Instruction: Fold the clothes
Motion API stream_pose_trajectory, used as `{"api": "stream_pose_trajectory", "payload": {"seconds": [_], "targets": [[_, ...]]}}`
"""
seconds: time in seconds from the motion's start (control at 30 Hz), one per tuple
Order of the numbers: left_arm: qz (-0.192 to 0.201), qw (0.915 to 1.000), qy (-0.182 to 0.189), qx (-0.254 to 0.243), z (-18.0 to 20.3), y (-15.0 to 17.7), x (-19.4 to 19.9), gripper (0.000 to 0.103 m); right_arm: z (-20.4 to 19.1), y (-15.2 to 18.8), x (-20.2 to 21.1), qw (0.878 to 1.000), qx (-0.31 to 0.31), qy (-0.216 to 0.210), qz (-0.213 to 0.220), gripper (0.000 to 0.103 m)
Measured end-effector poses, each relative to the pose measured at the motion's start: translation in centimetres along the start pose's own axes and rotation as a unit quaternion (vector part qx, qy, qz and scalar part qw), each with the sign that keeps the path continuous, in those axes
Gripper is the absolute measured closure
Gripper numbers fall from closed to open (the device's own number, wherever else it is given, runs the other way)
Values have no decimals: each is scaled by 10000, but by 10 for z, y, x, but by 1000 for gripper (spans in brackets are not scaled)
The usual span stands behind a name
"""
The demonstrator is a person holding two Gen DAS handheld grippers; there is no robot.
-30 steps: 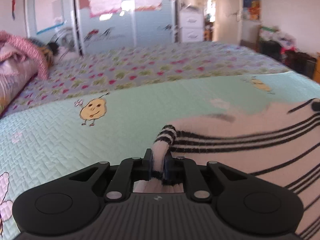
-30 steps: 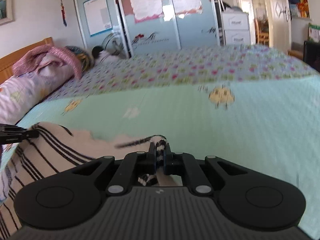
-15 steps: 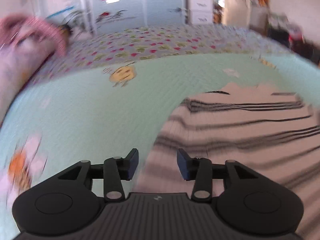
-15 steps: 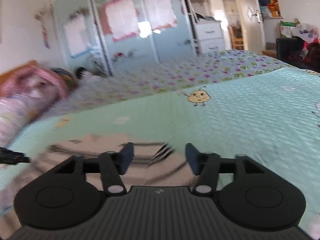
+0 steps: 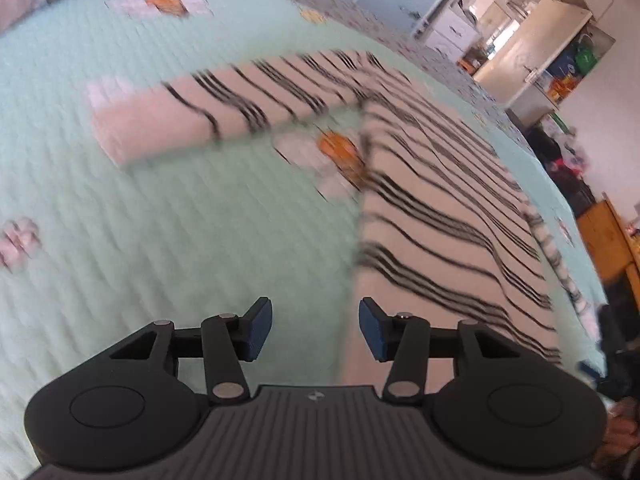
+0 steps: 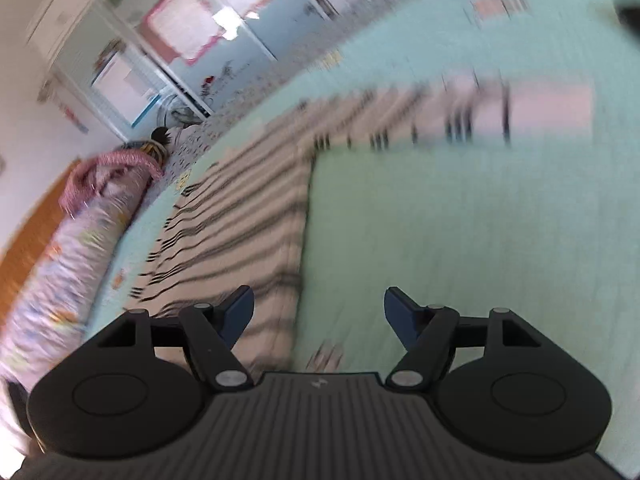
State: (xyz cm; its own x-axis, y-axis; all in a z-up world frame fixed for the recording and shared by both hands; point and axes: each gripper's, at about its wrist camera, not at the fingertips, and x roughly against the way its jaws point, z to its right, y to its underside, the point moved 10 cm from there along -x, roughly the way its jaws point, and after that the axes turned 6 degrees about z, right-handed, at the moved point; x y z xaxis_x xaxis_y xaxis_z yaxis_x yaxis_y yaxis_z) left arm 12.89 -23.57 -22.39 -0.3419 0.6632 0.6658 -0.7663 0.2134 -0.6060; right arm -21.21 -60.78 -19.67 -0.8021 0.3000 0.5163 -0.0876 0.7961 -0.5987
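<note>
I'm working in a home bedroom: a bed (image 5: pixel 120 208) under a mint quilt, pillows (image 6: pixel 60 264) against a wooden headboard (image 6: pixel 28 236). Wardrobe doors (image 6: pixel 192 40) with posters line the far wall, and drawers (image 5: pixel 450 34) stand beside them.

Bare green quilt (image 5: pixel 160 208) left of frame, free to pass; striped sweater (image 5: pixel 440 208) covers right half.

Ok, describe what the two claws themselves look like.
Both look alike. The left claw and right claw each have a matte black ribbed body with a small pale logo, two round black housings, angular black linkage arms with silver pivot pins, and dark blue pads on the fingertips. No cables or sleeves are visible.
</note>
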Motion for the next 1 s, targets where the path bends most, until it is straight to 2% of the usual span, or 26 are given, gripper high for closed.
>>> {"api": "stream_pose_trajectory", "payload": {"seconds": [0.1,0.17,0.2,0.27,0.33,0.53,0.57,0.6,0.7,0.77,0.8,0.83,0.87,0.9,0.93,1.0], "targets": [[-47,9998,-70,-206,17,10,4,51,-7,32,4,9986,-423,-134,-292,30],[-152,9995,-35,-278,25,18,7,47,-11,54,8,9961,-705,-223,-486,30],[-245,9993,28,-279,28,23,8,46,-13,62,10,9952,-749,-246,-588,30],[-264,9990,-104,-345,24,29,12,44,-17,76,15,9936,-774,-299,-765,30],[-217,9995,-99,-198,20,31,12,44,-21,86,19,9918,-837,-400,-882,30],[-173,9992,54,349,10,20,-1,43,-25,100,16,9862,-1191,-566,-1003,30],[-205,9990,83,384,11,18,-6,40,-28,103,16,9854,-1219,-602,-1021,30],[-242,9991,103,318,14,17,-10,35,-29,106,15,9845,-1270,-642,-1028,30],[-356,9992,165,106,26,15,-22,32,-33,113,12,9817,-1412,-746,-1040,30],[-399,9989,249,-86,38,18,-28,33,-36,114,7,9812,-1415,-765,-1063,29],[-447,9984,335,-127,45,21,-30,40,-38,115,5,9810,-1416,-774,-1074,29],[-496,9977,423,-165,52,25,-32,48,-39,115,3,9808,-1417,-784,-1085,38],[-545,9970,510,-204,59,28,-34,77,-41,116,1,9806,-1419,-794,-1097,49],[-554,9966,578,-200,65,33,-34,92,-43,117,-2,9804,-1420,-803,-1108,80],[-561,9961,645,-194,71,37,-33,92,-44,117,-4,9801,-1422,-813,-1119,94],[-351,9961,789,-201,83,41,-20,93,-48,118,-8,9797,-1424,-832,-1141,94]]}}
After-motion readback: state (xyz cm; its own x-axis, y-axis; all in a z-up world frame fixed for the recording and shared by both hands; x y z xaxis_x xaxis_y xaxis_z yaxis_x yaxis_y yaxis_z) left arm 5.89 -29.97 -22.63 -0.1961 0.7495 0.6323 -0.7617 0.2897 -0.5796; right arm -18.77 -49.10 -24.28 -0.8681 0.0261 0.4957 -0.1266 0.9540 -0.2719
